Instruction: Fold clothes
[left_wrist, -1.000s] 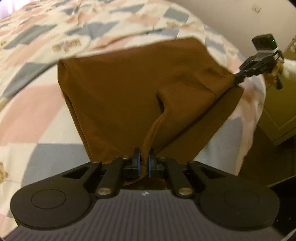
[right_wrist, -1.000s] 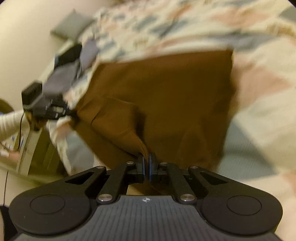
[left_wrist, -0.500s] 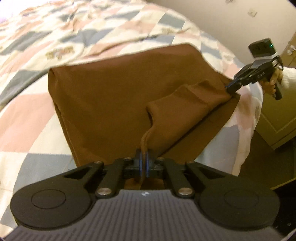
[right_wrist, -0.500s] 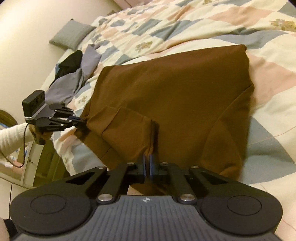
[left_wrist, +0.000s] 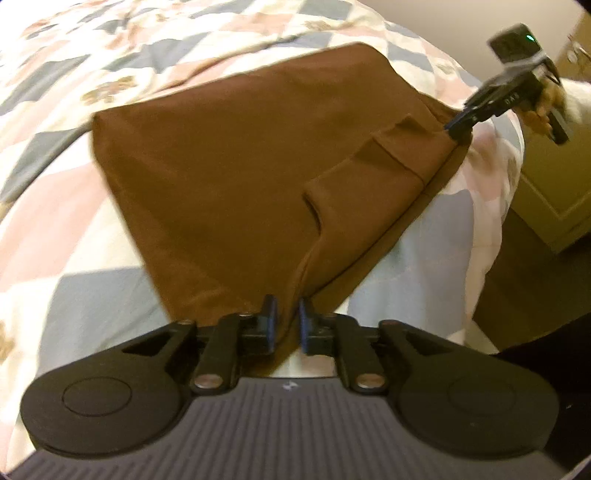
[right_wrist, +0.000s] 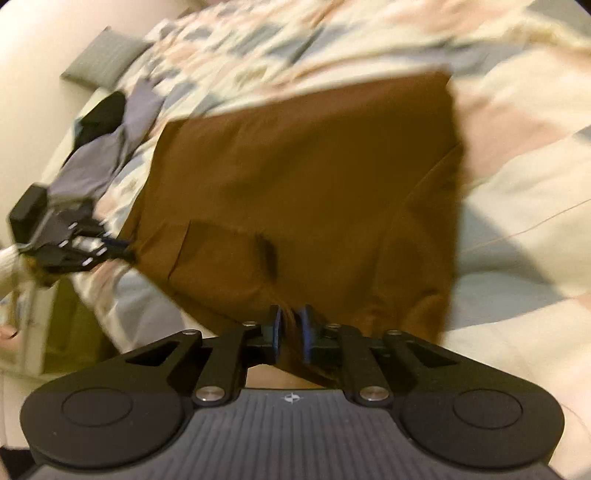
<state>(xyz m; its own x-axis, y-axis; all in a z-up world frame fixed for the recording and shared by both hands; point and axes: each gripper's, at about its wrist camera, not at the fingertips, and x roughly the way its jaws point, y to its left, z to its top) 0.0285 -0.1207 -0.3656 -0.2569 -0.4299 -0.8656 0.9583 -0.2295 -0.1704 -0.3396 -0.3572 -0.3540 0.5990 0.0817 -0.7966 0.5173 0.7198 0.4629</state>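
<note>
A brown garment (left_wrist: 240, 147) lies folded on the patchwork quilt (left_wrist: 55, 206), with a smaller flap doubled over its near edge. My left gripper (left_wrist: 288, 321) sits at the garment's near corner, jaws slightly open, with cloth still lying loosely between them. In the right wrist view the same garment (right_wrist: 314, 166) spreads ahead of my right gripper (right_wrist: 291, 328), also slightly open over the hem. Each gripper shows in the other's view: the right gripper (left_wrist: 456, 129) at the far corner, the left gripper (right_wrist: 125, 245) at the left corner.
A heap of grey and black clothes (right_wrist: 107, 147) and a grey pillow (right_wrist: 103, 59) lie at the far left of the bed. A yellow-green cabinet (left_wrist: 554, 184) stands past the bed's edge. The quilt (right_wrist: 517, 184) stretches right of the garment.
Both grippers have lowered the folded flap onto the garment and their jaws have parted a little. The cloth now lies flatter along the near edge.
</note>
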